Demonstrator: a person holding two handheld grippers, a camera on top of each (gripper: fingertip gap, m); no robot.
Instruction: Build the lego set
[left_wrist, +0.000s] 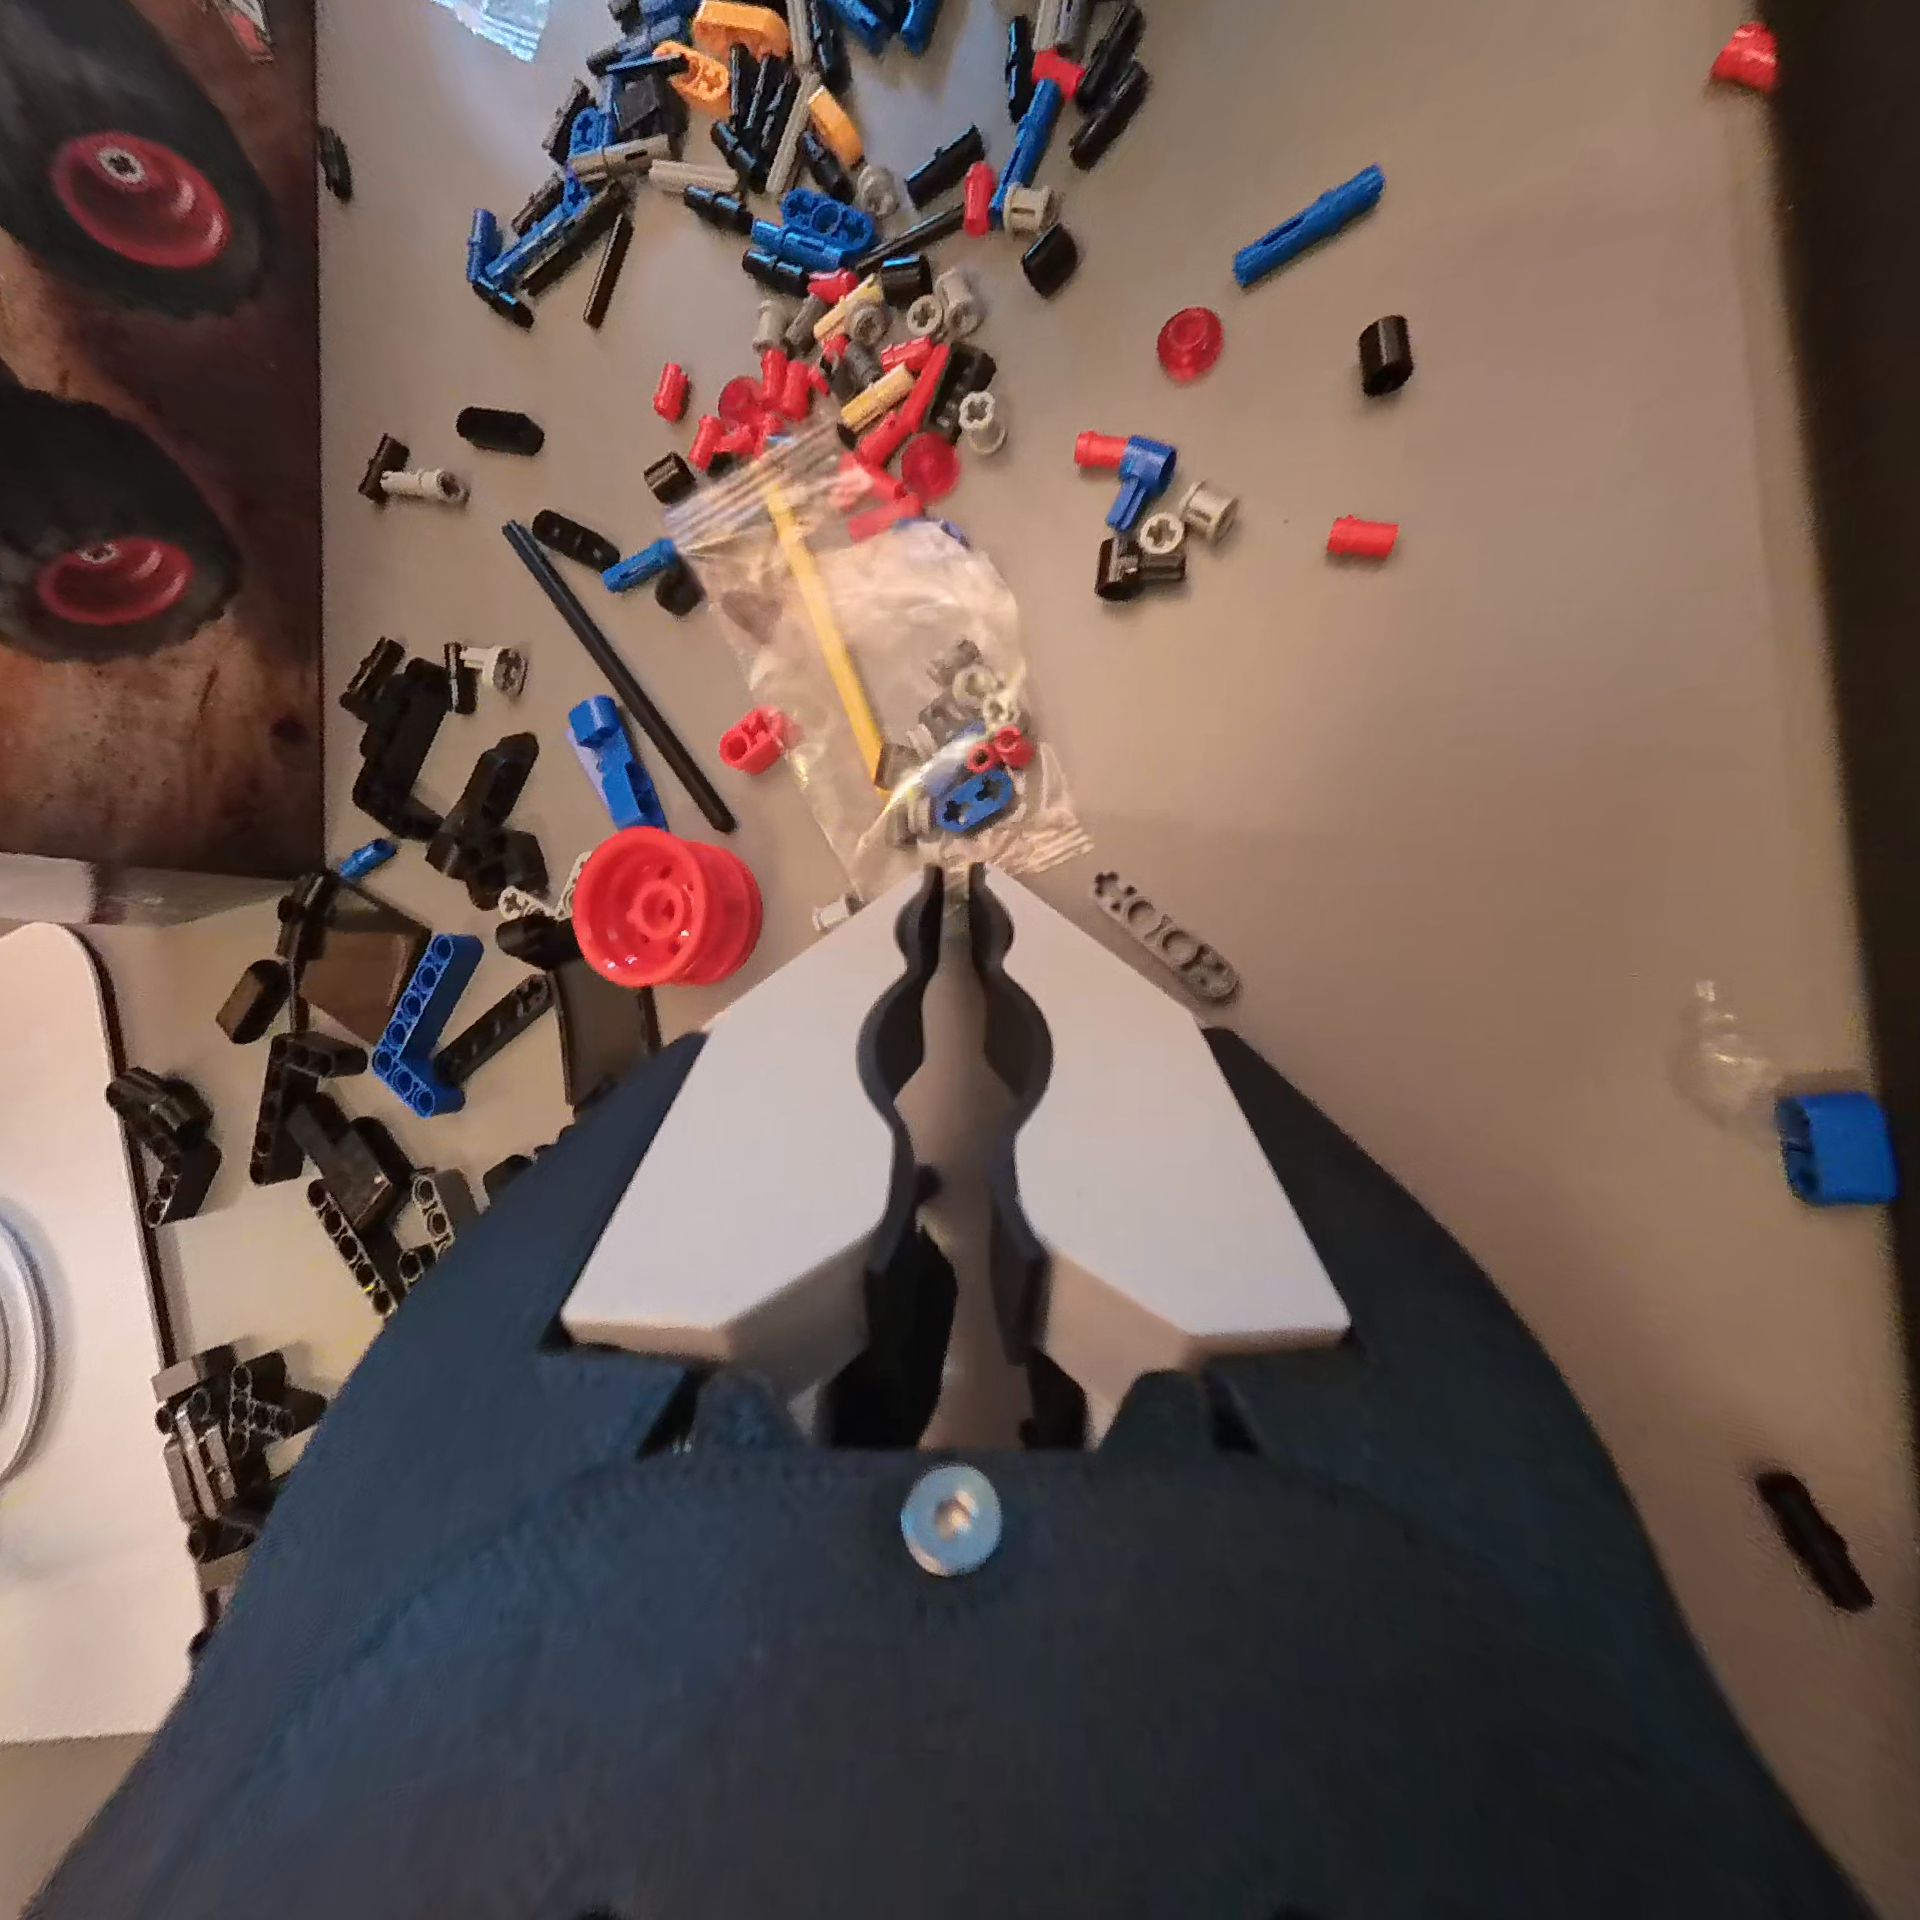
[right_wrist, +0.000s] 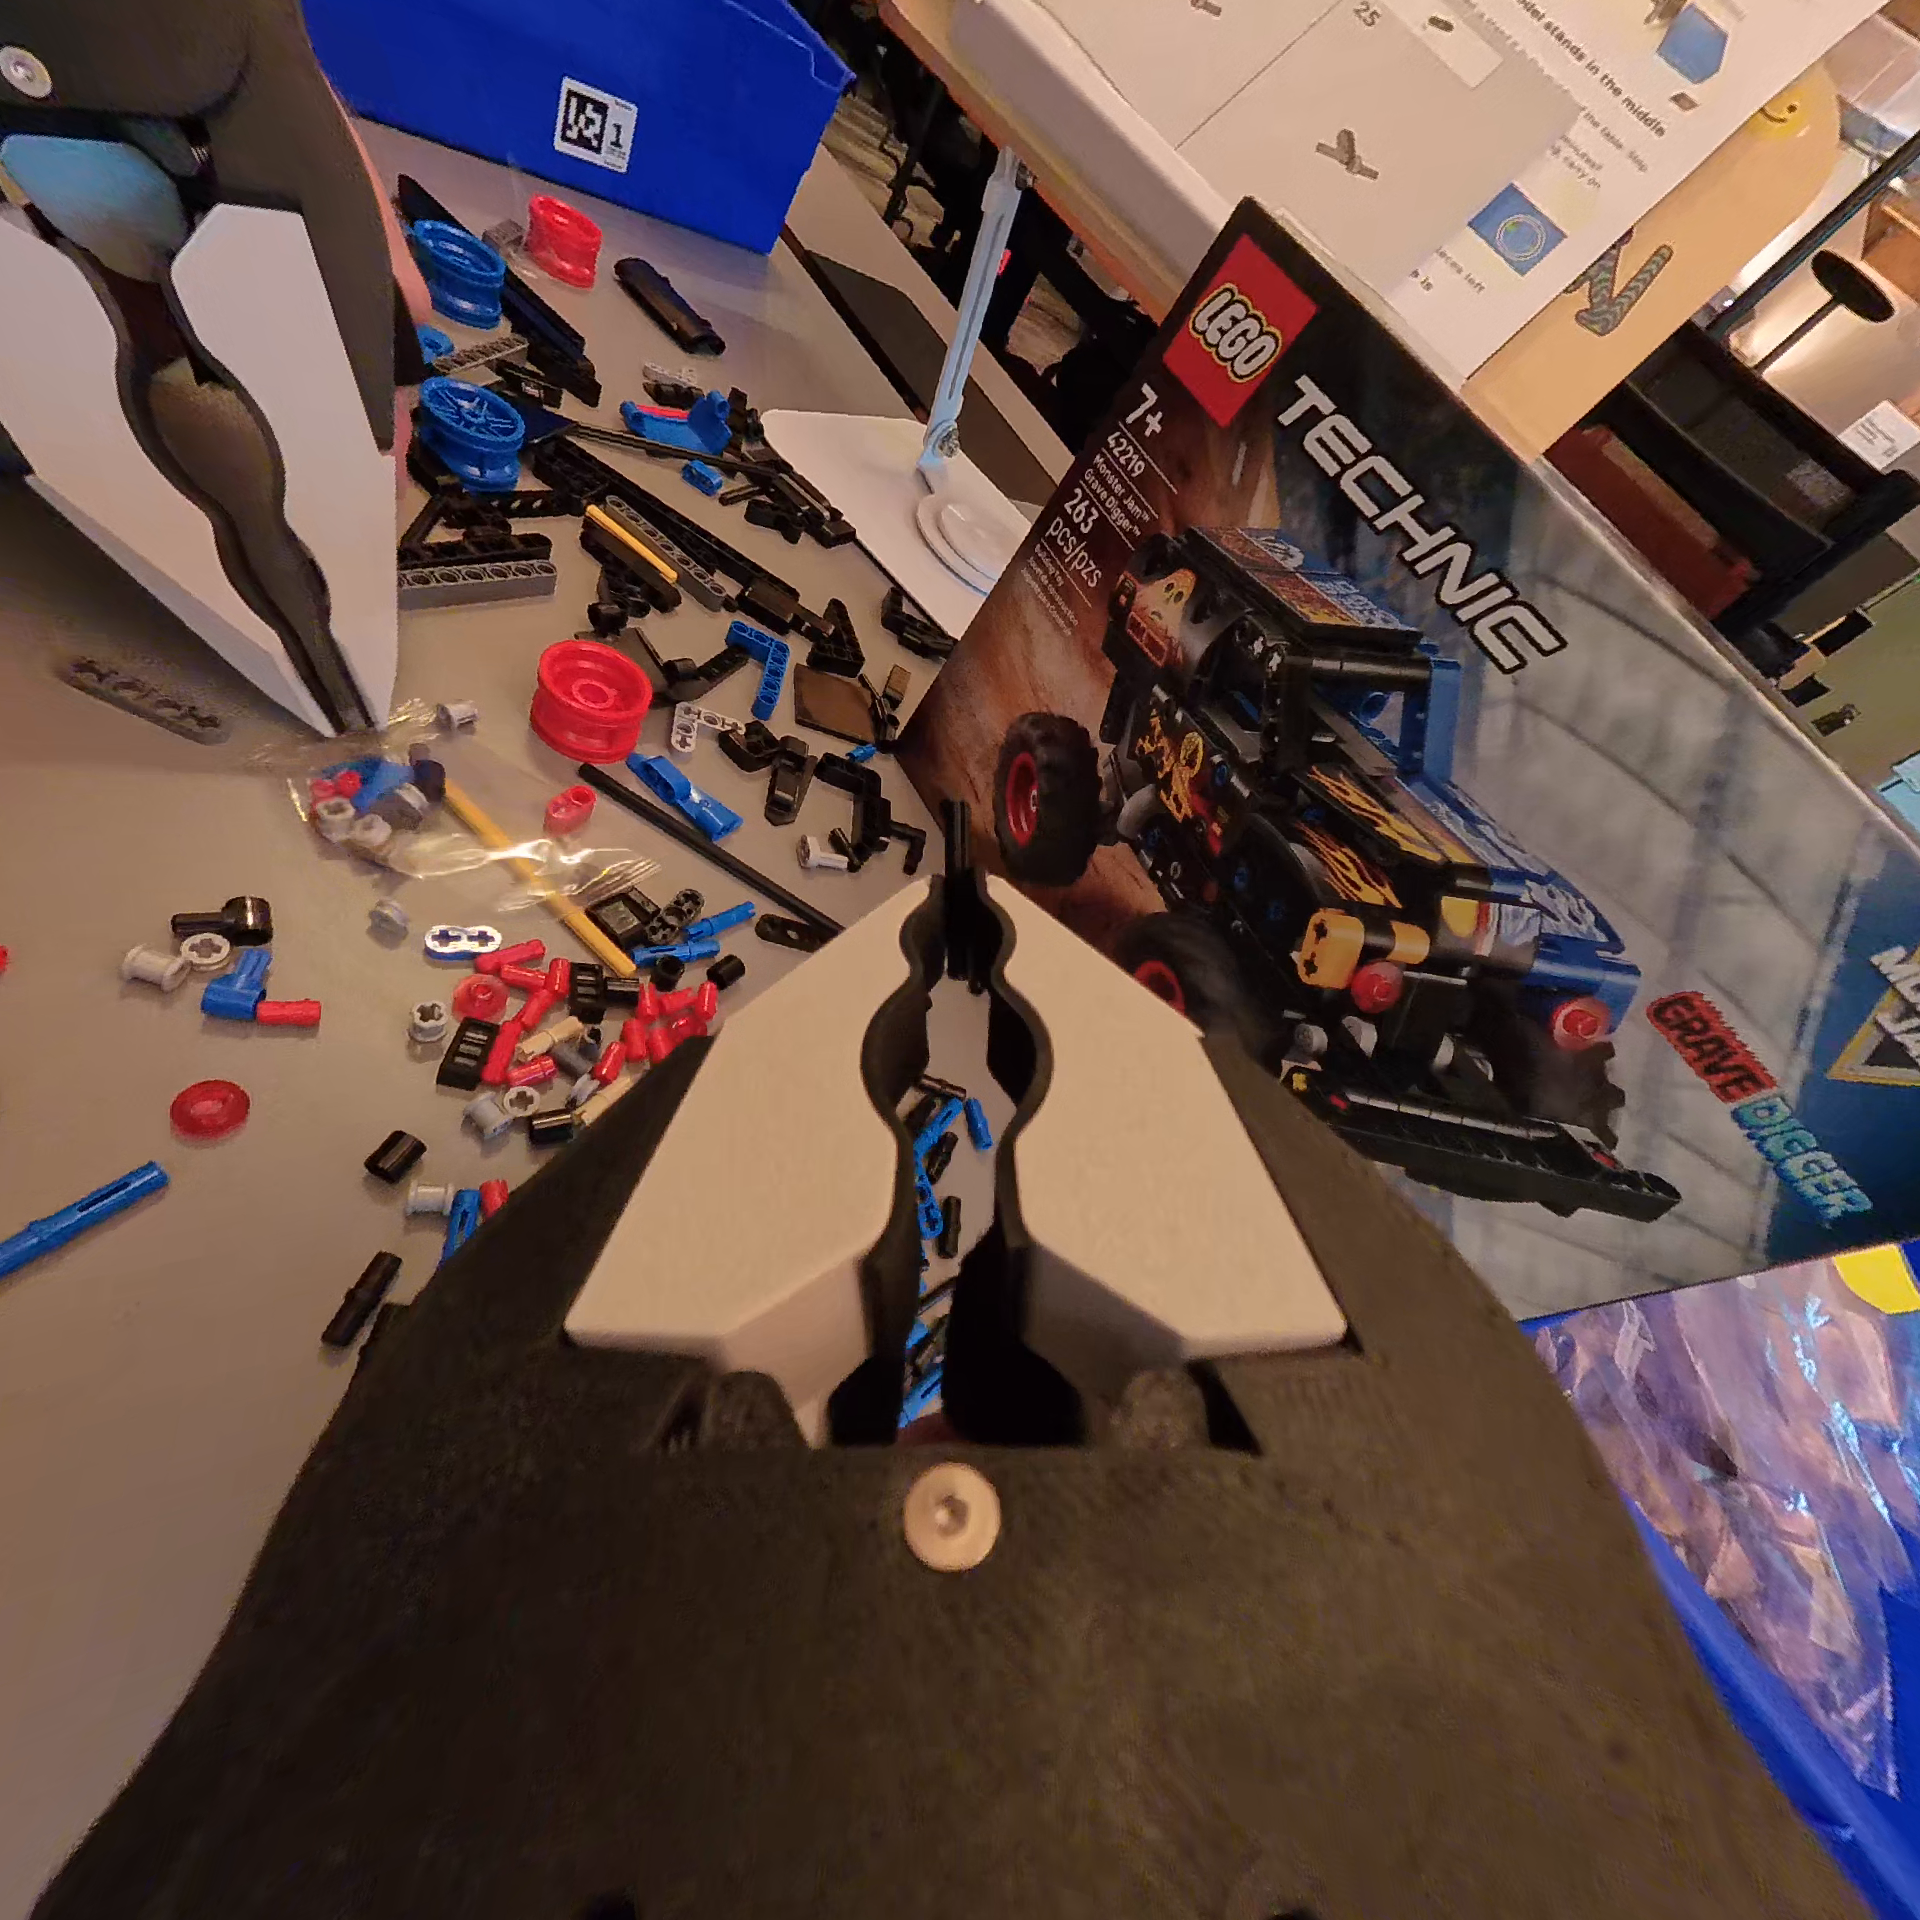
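At the left tool's (left_wrist: 954, 883) tip: a clear parts bag (left_wrist: 883, 675), pinched by its edge.
Light, limp, slippery film; right tool (right_wrist: 958, 904) clamps a stiff black pin (right_wrist: 956, 842).

A blue bin (right_wrist: 665, 114) is sitting at the far edge of my grey surface (right_wrist: 125, 1455). A white lamp stand (right_wrist: 966, 416) is standing beside it, and printed sheets (right_wrist: 1455, 125) are lying beyond.
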